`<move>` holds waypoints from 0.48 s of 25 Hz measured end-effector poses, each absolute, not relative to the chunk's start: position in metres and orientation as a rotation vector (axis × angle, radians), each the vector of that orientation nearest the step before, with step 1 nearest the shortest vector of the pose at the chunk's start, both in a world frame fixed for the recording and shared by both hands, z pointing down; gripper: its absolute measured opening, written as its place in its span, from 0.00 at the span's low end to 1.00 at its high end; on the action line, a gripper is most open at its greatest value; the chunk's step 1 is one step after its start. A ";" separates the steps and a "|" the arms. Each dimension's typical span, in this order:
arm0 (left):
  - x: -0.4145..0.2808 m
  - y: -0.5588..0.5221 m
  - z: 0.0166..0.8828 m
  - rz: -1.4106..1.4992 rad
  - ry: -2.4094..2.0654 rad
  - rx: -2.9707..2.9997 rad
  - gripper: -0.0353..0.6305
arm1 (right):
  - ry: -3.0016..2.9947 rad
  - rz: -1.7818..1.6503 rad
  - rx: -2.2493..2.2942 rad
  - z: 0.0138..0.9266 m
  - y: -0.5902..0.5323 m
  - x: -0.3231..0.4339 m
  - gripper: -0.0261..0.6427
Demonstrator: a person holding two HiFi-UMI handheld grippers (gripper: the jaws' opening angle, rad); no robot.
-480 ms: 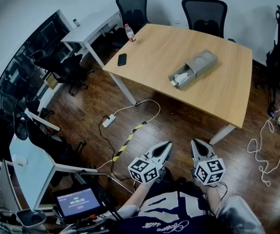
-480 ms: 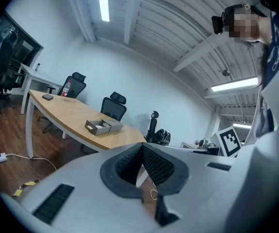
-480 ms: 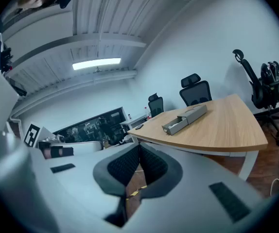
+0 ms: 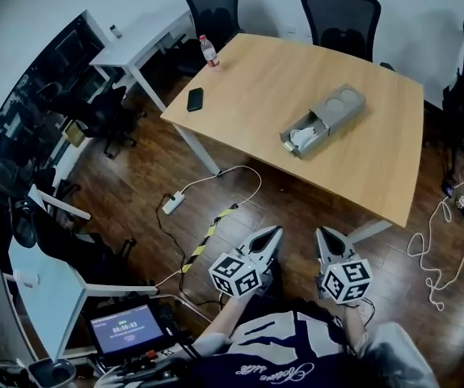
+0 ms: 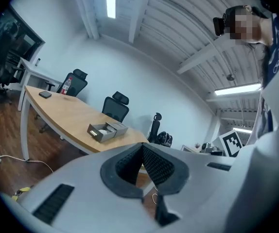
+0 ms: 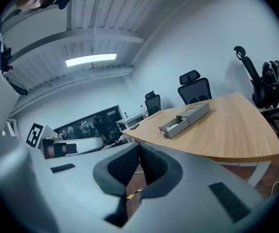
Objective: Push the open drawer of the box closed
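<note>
A grey box lies on the wooden table, with its drawer pulled out toward the near edge and something white inside. The same box appears small in the left gripper view and in the right gripper view. Both grippers hang low over the floor, well short of the table. My left gripper is shut with nothing in it, its jaw tips meeting. My right gripper is likewise shut and empty.
A black phone and a plastic bottle sit at the table's far left. Office chairs stand behind it. A power strip and cables lie on the wood floor. A small screen is at lower left.
The view has shifted slightly; the table and box sit a bit lower and to the right in frame. Both grippers stay shut in about the same place.
</note>
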State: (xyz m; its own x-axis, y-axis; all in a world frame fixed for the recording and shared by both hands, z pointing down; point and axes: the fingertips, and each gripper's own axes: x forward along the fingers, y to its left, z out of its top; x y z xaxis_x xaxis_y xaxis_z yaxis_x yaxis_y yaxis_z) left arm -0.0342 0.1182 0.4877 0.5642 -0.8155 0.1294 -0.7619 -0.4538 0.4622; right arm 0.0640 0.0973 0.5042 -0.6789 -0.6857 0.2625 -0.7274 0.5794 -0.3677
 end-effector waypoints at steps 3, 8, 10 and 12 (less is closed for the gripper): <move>-0.054 0.077 0.487 -0.139 -1.246 2.348 0.06 | -2.694 0.678 1.253 0.502 0.062 0.047 0.04; -0.091 0.012 0.475 -0.131 -1.198 2.395 0.06 | -2.676 0.680 1.329 0.494 0.005 0.012 0.04; -0.106 -0.010 0.475 -0.124 -1.176 2.402 0.06 | -2.666 0.679 1.357 0.491 -0.018 -0.002 0.04; -0.121 -0.030 0.479 -0.100 -1.155 2.406 0.06 | -2.654 0.685 1.388 0.491 -0.039 -0.015 0.04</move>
